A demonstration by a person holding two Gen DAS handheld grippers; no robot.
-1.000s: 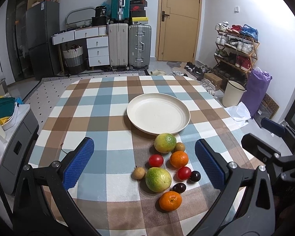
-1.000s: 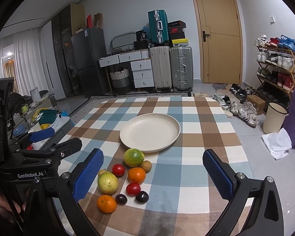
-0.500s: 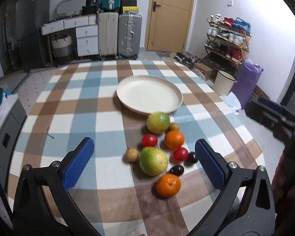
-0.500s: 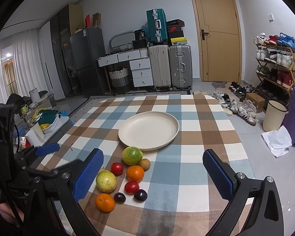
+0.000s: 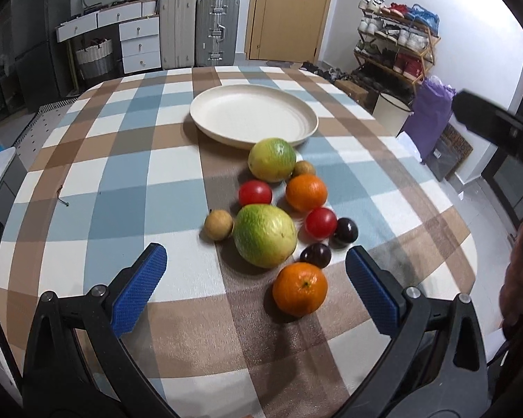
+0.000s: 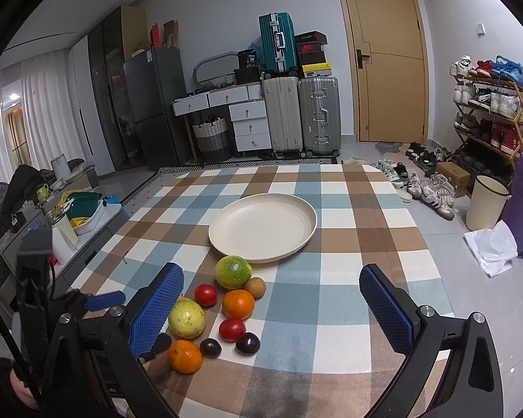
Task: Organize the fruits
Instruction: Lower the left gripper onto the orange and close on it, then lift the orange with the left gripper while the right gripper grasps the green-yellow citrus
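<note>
A round tabletop (image 5: 97, 209) covered in a blue, brown and white checked cloth holds a cluster of loose fruit beside an empty cream plate (image 5: 254, 115). The left tongs (image 5: 254, 285) hover low over the near edge of the cluster, blue pads wide apart and gripping nothing. Between the pads lie a large green guava (image 5: 264, 235) and an orange (image 5: 300, 288), with a small tan fruit (image 5: 218, 224) touching the guava's left side. Further back are two red tomatoes (image 5: 255, 192), a second orange (image 5: 306, 192), two dark plums (image 5: 345, 232) and a yellow-green guava (image 5: 272, 160) that sits just beside the plate's rim. The right tongs (image 6: 272, 308) are held higher and further back, also spread wide and empty, with the fruit cluster (image 6: 223, 308) near their left pad. Suitcases (image 6: 301, 113), a door (image 6: 383, 55) and a shoe rack (image 6: 488, 115) stand behind.
</note>
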